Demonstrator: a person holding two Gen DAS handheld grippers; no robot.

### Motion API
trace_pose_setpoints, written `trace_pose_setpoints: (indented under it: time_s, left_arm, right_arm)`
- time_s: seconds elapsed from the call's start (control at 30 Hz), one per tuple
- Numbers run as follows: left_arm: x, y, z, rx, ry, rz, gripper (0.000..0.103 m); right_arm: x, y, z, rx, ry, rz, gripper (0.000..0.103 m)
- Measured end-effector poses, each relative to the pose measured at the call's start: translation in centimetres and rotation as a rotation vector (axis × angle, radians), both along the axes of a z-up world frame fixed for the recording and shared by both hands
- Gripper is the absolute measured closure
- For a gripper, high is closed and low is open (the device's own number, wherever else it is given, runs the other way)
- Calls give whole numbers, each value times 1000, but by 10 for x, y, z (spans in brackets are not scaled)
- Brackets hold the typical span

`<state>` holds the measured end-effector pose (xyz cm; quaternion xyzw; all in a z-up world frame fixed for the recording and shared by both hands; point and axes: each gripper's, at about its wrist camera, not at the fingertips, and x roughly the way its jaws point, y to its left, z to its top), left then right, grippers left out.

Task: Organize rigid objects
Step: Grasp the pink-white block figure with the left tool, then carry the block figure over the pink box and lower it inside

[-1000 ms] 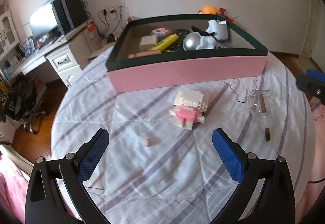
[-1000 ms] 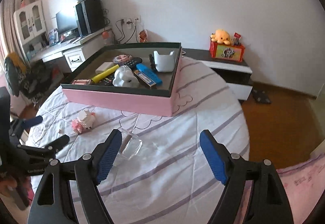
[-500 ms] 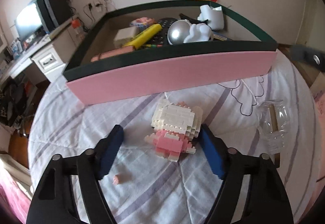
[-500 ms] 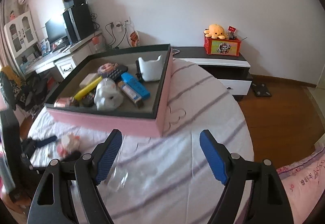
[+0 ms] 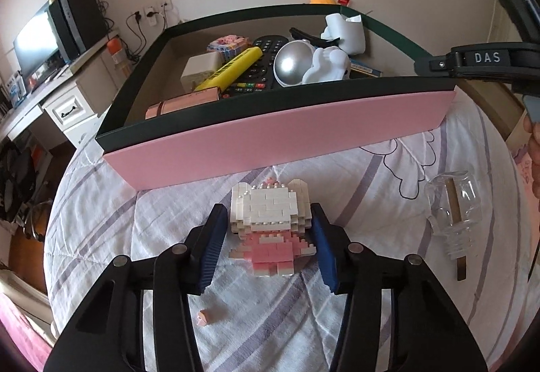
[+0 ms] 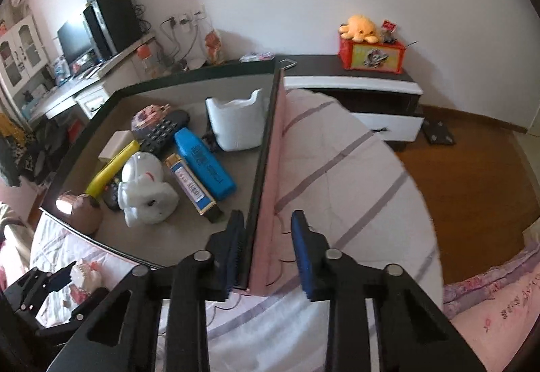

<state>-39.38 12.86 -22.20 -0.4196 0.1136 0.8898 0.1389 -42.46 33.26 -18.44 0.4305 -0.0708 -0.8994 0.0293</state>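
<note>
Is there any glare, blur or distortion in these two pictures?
Left wrist view: fisheye bends the pink box wall into an arc; bright highlight on the silver ball; the brick figure is sharp. Right wrist view: dark rounded corners; glare on the box's inner wall; no clear motion blur.

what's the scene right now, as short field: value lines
surface: round table with striped cloth
box: pink-walled tray holding a remote, yellow marker and other items
left gripper: jaws closing around block figure
right gripper: jaws closing astride the tray's side wall
still out: clear jar, small pink piece
</note>
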Motion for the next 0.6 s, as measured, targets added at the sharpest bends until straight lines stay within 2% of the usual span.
trace_pose_setpoints:
  time_s: [0.07,0.17,0.6]
  left_arm:
    - [0,-1,0,3,0,-4,58]
    - [2,-1,2,-14,13,-4,59]
    - [8,-34,11,-50,50,84,59]
  right_arm:
    - [1,-2,0,-7,-2,19,89]
    - [1,-7,2,29,-8,26,90]
    - [8,-7,6,7,-5,22,90]
